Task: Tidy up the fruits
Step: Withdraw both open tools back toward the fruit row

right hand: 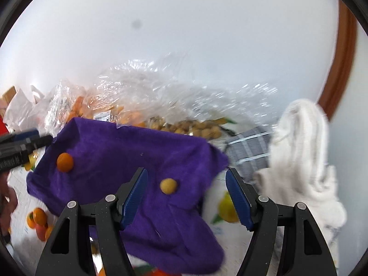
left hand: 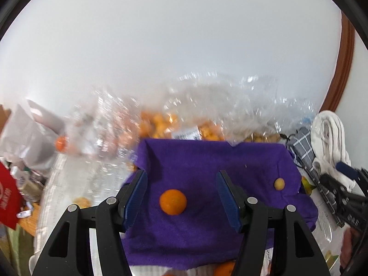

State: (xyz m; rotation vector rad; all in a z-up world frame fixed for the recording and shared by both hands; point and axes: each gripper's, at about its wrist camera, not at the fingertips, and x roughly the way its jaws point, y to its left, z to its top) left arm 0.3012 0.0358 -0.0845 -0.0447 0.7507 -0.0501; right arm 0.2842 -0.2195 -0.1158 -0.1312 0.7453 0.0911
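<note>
Fruit-print tablecloth (right hand: 226, 207) — purple cloth (right hand: 128, 156)

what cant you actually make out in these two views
- Fruit in the clear plastic bags: both views, blurred and veiled by glare; kinds and count unclear.
- Bag label: left wrist view, text too small.
- Oranges at the cloth's edge: right wrist view, partly hidden by the purple cloth.
- Right gripper: left wrist view, cut off by the edge.

Crinkled clear plastic bags (left hand: 207, 105): smeared by blur; the orange fruit inside cannot be counted.
White printed label (left hand: 186, 135): text unreadable.
Orange fruit at bottom edge (left hand: 224, 269): cut off by the frame.
Red printed item (left hand: 8, 197): partly cropped at the left.
</note>
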